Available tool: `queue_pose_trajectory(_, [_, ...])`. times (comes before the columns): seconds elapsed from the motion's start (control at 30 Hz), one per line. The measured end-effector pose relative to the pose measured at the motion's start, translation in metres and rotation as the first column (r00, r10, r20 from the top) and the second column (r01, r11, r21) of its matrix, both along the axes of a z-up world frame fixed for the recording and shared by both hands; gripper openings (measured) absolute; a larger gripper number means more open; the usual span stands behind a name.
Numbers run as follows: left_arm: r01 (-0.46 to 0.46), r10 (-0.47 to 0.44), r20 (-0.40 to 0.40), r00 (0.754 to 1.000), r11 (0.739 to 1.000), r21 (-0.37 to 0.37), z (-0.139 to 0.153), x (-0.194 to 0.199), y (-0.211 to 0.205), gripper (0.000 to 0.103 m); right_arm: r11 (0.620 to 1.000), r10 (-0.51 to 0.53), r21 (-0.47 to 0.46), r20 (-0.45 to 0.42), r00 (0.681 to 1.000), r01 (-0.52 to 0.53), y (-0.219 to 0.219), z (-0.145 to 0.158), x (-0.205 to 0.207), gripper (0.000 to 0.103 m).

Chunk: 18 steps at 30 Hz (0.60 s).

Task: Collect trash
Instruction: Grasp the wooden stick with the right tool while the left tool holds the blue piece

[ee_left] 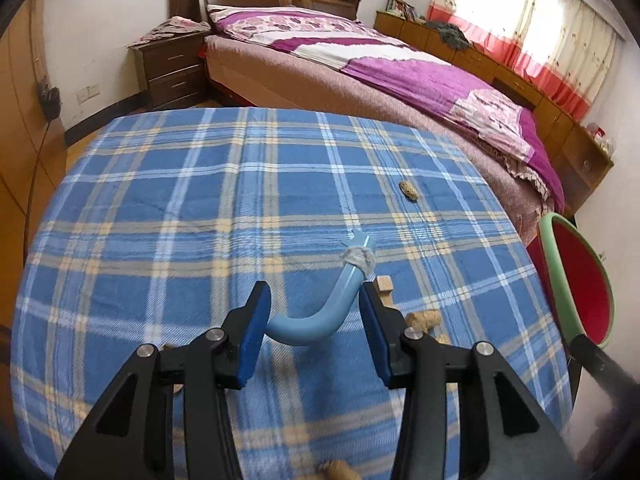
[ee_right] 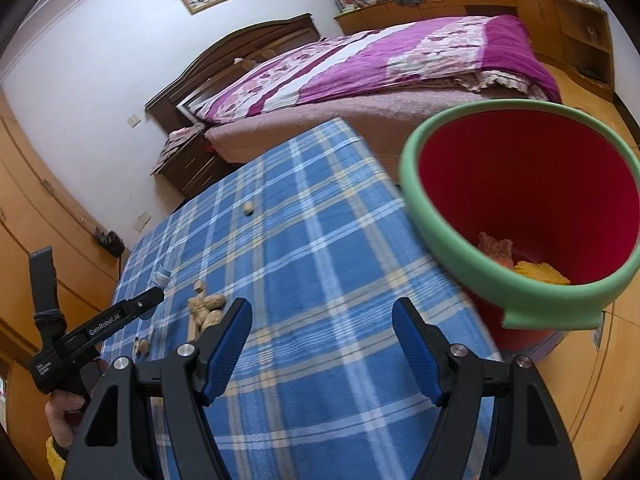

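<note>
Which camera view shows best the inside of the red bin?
The right wrist view: it looks into the red bin and shows scraps at its bottom. The left wrist view catches only part of its green rim and red wall at the picture's right edge, not the bottom.

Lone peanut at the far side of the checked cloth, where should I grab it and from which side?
Take the lone peanut across its short width, at the middle, coming down from above. It lies flat on the checked cloth with open cloth all round it, so both long sides are free and nothing blocks a downward approach.
</note>
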<state>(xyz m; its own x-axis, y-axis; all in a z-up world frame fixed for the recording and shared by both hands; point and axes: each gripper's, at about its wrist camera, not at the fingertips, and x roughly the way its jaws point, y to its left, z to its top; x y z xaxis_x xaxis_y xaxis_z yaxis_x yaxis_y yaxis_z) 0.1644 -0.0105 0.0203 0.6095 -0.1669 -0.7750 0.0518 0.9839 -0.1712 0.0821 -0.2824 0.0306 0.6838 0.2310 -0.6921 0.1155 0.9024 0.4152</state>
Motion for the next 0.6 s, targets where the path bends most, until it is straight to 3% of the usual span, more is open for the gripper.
queue_pose_trajectory(0.3, [-0.081, 0.081, 0.017, 0.997, 0.997, -0.010, 0.008, -0.027, 0.030, 0.046, 0.989, 0.147, -0.025, -0.001, 0.989, -0.147, 0.047, 0.004, 0.006, 0.073])
queue_pose_trajectory(0.6, [-0.145, 0.145, 0.015, 0.989, 0.989, -0.037, 0.005, -0.044, 0.061, 0.046, 0.953, 0.297, -0.049, -0.038, 0.954, -0.299, 0.105, -0.003, 0.014, 0.043])
